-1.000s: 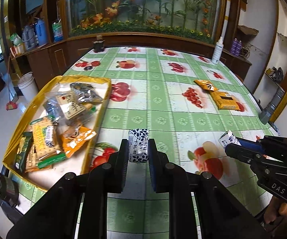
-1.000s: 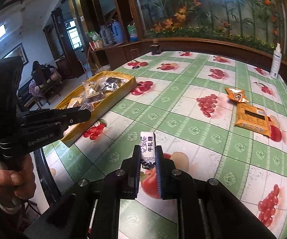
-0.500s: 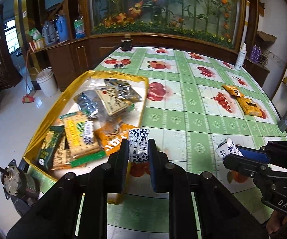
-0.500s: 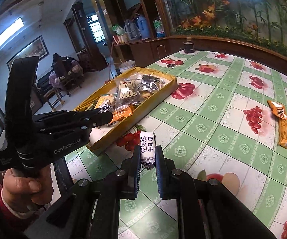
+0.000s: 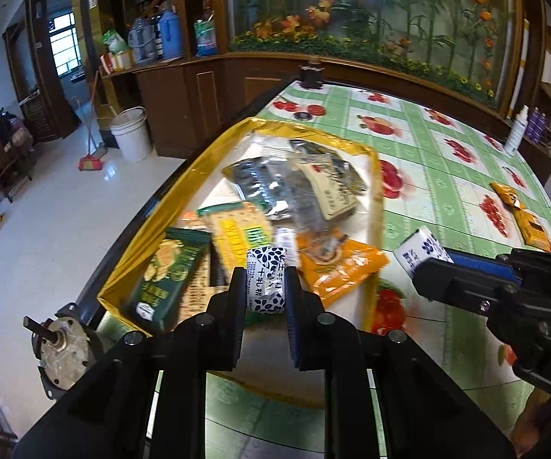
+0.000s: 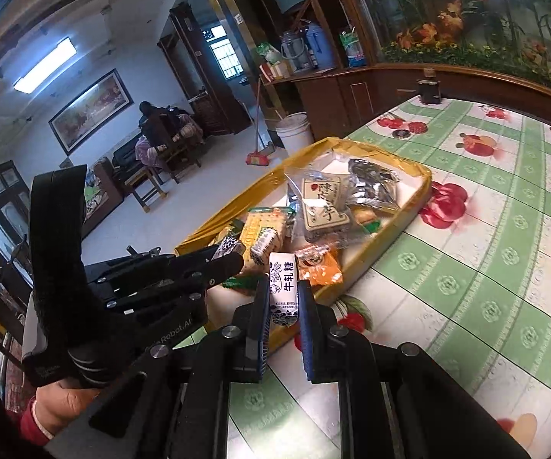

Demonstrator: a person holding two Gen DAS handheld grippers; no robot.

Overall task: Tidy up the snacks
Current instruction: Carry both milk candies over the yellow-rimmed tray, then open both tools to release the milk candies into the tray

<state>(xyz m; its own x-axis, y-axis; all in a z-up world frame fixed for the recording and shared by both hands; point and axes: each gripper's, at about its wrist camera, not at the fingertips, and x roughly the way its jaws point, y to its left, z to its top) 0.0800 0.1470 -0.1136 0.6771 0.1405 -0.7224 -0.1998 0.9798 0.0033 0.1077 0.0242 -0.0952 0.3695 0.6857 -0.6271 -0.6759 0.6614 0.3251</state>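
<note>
My left gripper (image 5: pixel 266 287) is shut on a white candy with dark blue leaf print (image 5: pixel 266 277) and holds it above the near end of the yellow tray (image 5: pixel 206 153). My right gripper (image 6: pixel 284 298) is shut on a like white-and-blue candy (image 6: pixel 284 287), held over the tray's near right corner. The tray (image 6: pixel 421 191) holds several snack packets. In the left wrist view the right gripper (image 5: pixel 424 256) shows at the right with its candy (image 5: pixel 421 248). In the right wrist view the left gripper (image 6: pixel 229 256) shows at the left.
Two orange snack packets (image 5: pixel 524 218) lie on the green fruit-print tablecloth (image 5: pixel 447 176) at the far right. A white spray bottle (image 5: pixel 514 130) stands at the back right edge. The table edge and floor drop away left of the tray.
Both grippers have moved left with their candies, from over the open tablecloth to above the tray's near end.
</note>
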